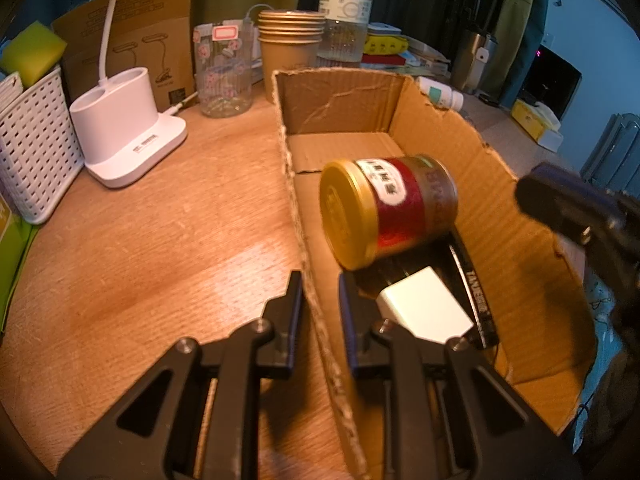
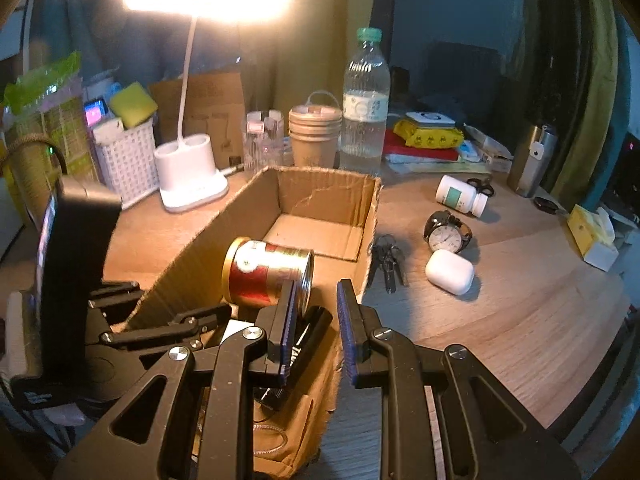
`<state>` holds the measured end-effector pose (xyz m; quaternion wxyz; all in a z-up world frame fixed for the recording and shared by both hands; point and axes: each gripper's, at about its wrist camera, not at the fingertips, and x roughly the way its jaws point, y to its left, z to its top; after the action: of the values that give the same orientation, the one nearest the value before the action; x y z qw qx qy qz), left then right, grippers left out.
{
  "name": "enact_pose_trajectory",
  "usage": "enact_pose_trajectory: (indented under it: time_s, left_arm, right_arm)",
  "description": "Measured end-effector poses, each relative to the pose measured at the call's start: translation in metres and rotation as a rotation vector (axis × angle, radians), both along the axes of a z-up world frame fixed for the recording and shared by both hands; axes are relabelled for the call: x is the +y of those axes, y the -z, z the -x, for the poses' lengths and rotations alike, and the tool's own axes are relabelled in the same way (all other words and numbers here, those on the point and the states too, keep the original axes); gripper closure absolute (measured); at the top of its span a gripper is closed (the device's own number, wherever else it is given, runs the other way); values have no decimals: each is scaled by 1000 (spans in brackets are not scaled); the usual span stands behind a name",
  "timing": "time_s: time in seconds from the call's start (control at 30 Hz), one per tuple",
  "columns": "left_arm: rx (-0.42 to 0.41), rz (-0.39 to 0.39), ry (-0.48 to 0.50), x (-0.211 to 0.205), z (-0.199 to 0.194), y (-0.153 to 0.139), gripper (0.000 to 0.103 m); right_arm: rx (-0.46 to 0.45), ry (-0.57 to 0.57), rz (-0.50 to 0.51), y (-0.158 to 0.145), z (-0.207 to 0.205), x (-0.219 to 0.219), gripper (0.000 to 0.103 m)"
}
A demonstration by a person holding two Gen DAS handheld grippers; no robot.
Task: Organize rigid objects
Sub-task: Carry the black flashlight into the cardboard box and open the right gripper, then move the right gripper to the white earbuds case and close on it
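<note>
Two tools in view, both spread and holding nothing. My left tool (image 1: 320, 300) straddles the left wall of the cardboard box (image 1: 500, 216) on the table (image 1: 160, 240). My right tool (image 2: 316, 316) straddles its right wall. Inside, a gold-lidded can (image 1: 388, 210) lies on its side, touching a black case (image 1: 476, 292) and a white charger (image 1: 426, 306). Outside on the table: keys (image 2: 386, 258), watch (image 2: 446, 234), earbud case (image 2: 450, 271), pill bottle (image 2: 460, 195).

Wooden desk (image 2: 520, 320) (box (image 2: 320, 196), watch (image 2: 446, 236), keys (image 2: 386, 258))
</note>
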<state>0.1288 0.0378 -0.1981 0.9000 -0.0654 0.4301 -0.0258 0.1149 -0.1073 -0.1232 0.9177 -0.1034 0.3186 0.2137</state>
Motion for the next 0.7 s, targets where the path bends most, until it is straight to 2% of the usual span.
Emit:
enact_pose_trajectory:
  time_s: [0.43,0.7]
  left_arm:
    - [0,0,0,0,0,0,84]
    - [0,0,0,0,0,0,84]
  right_arm:
    - [-27,96,-51,-12,-16,-45,74]
    - [-20,156,-61,-5,-32,-69,58]
